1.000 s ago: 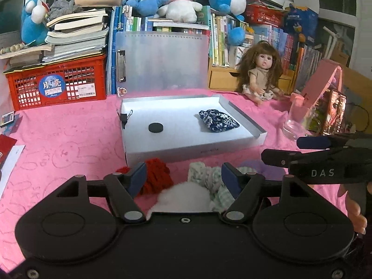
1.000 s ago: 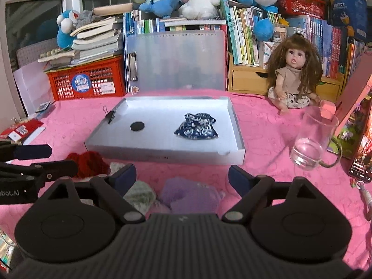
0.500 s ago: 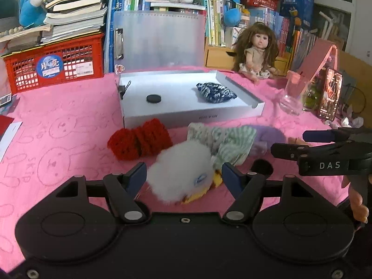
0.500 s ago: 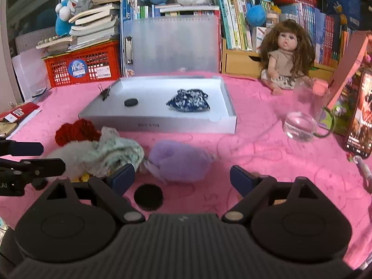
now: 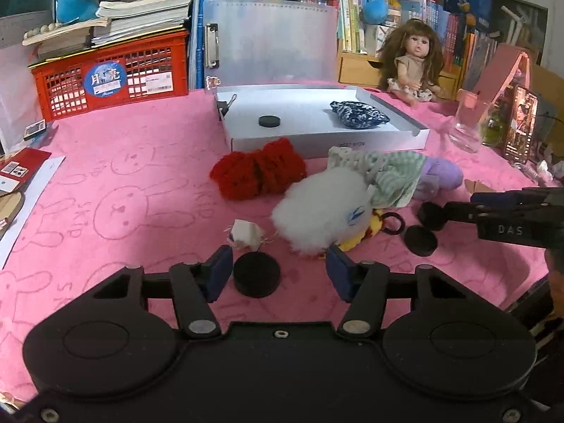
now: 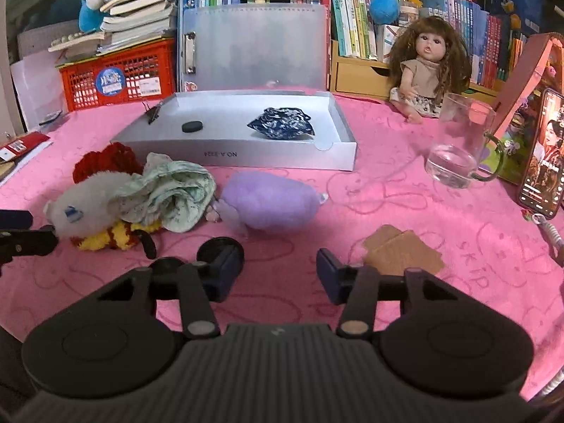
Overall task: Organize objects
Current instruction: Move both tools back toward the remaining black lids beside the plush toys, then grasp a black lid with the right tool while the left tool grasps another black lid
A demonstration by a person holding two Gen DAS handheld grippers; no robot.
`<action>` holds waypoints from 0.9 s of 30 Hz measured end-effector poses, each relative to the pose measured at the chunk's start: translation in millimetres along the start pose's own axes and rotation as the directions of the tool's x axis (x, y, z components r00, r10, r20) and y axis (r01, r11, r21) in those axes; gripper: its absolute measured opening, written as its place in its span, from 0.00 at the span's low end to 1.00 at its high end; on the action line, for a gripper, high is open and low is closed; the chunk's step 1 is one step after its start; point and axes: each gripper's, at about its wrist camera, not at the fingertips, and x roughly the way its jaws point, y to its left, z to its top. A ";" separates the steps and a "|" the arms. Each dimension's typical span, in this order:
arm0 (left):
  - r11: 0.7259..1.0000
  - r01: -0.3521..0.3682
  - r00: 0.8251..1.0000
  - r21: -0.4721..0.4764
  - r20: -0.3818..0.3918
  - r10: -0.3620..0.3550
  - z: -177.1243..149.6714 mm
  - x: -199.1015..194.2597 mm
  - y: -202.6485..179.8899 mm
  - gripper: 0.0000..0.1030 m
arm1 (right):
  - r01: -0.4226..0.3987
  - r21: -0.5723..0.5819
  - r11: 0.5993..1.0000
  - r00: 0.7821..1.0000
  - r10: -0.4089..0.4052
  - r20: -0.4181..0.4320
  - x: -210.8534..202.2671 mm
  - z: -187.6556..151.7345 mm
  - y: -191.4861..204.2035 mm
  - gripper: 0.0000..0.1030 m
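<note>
Disc: we see a flat round black disc [image 5: 257, 274] on the pink cloth, in front of the shallow grey cardboard tray [image 5: 328, 141].
Left gripper [image 5: 278, 273]: closing around it, pads not touching.
Right gripper [image 6: 278, 275]: closing, nothing between.
Tray: holds another black disc [image 5: 269, 121] and a blue patterned pouch [image 5: 359, 115].

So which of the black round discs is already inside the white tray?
The small black disc in the white tray, left of the blue patterned cloth; the other discs lie on the pink cloth.
</note>
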 end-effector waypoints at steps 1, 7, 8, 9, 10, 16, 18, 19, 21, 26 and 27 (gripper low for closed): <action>1.000 -0.006 1.000 0.003 0.006 0.006 -0.4 -0.6 0.0 0.54 | -0.007 -0.003 1.000 1.000 0.007 0.003 -0.1 -0.2 0.5 0.58; 0.998 -0.056 0.998 0.013 0.036 0.056 -3.0 -2.3 -1.2 0.48 | -0.035 -0.028 0.999 0.999 0.036 0.006 1.0 -2.2 7.7 0.55; 0.998 -0.065 0.997 0.011 0.038 0.064 -3.6 -2.4 -0.2 0.45 | -0.040 -0.032 0.999 0.999 0.040 0.004 1.4 -1.9 8.9 0.54; 0.998 -0.068 0.997 0.008 0.038 0.068 -3.7 -2.3 0.6 0.43 | -0.043 -0.037 0.998 0.999 0.044 0.002 1.8 -1.6 10.2 0.54; 0.998 -0.066 0.997 0.004 0.039 0.066 -3.7 -2.3 1.7 0.43 | -0.046 -0.044 0.998 0.999 0.046 0.002 1.6 -1.5 11.9 0.54; 0.998 -0.058 0.998 -0.002 0.032 0.058 -7.9 -0.8 2.8 0.43 | -0.069 -0.066 0.995 0.998 0.069 0.001 1.7 -2.3 19.2 0.54; 0.999 -0.053 0.998 -0.004 0.031 0.053 -9.8 -0.6 1.9 0.43 | -0.072 -0.065 0.995 0.997 0.073 0.000 1.8 -2.8 20.3 0.54; 0.999 -0.052 0.998 -0.002 0.030 0.052 -11.1 -0.3 1.1 0.43 | -0.075 -0.068 0.995 0.997 0.075 -0.003 2.0 -3.2 20.6 0.54; 0.998 -0.055 0.998 0.001 0.027 0.055 -12.8 1.2 -0.2 0.43 | -0.074 -0.076 0.994 0.997 0.074 -0.006 3.0 -3.8 21.8 0.54; 0.999 -0.052 0.998 -0.011 0.019 0.052 -14.7 4.9 0.2 0.43 | -0.081 -0.070 0.994 0.997 0.080 -0.018 6.2 -5.1 21.7 0.54; 0.999 -0.052 0.998 -0.012 0.018 0.052 -15.1 5.3 0.1 0.43 | -0.081 -0.071 0.994 0.997 0.079 -0.019 6.8 -5.2 22.1 0.54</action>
